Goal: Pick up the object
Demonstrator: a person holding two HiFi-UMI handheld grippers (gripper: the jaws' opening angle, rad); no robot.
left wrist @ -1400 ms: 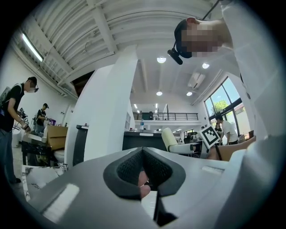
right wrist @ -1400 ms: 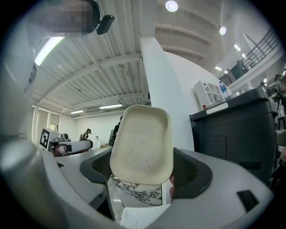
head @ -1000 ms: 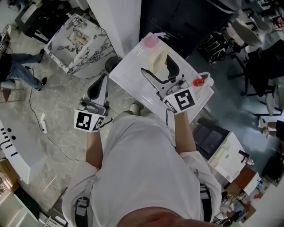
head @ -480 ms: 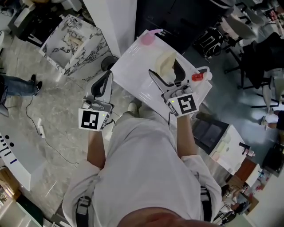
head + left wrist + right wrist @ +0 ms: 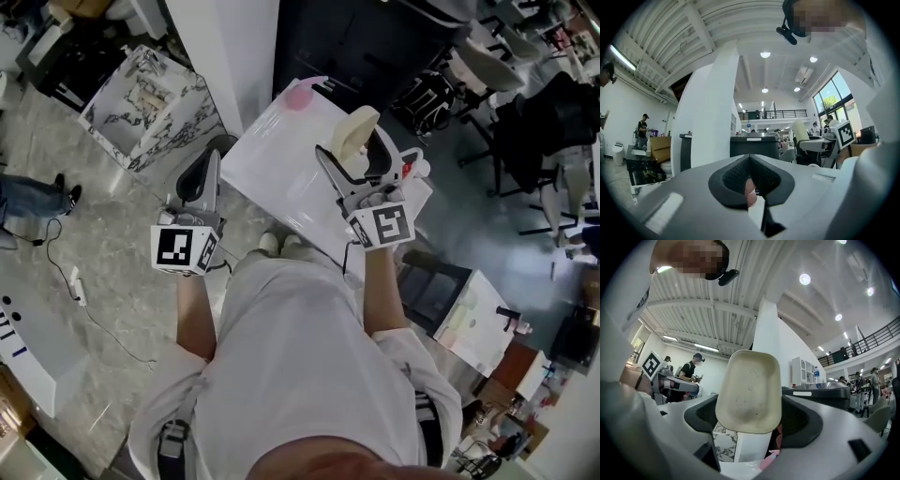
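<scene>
Right gripper view: right fingers (image 5: 802, 422) clamp smooth cream rounded tray (image 5: 749, 392); left fingers (image 5: 732, 180) together.

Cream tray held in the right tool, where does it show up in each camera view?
Head view: cream tray, upper centre-right.
Left gripper view: small, right of centre, beside a marker cube.
Right gripper view: centre, between the jaws.
Shared landmark: white pillar.

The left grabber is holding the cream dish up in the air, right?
No, the right gripper holds the cream dish up in the air; its jaws clamp it in the right gripper view. The left gripper is shut on nothing.
</scene>
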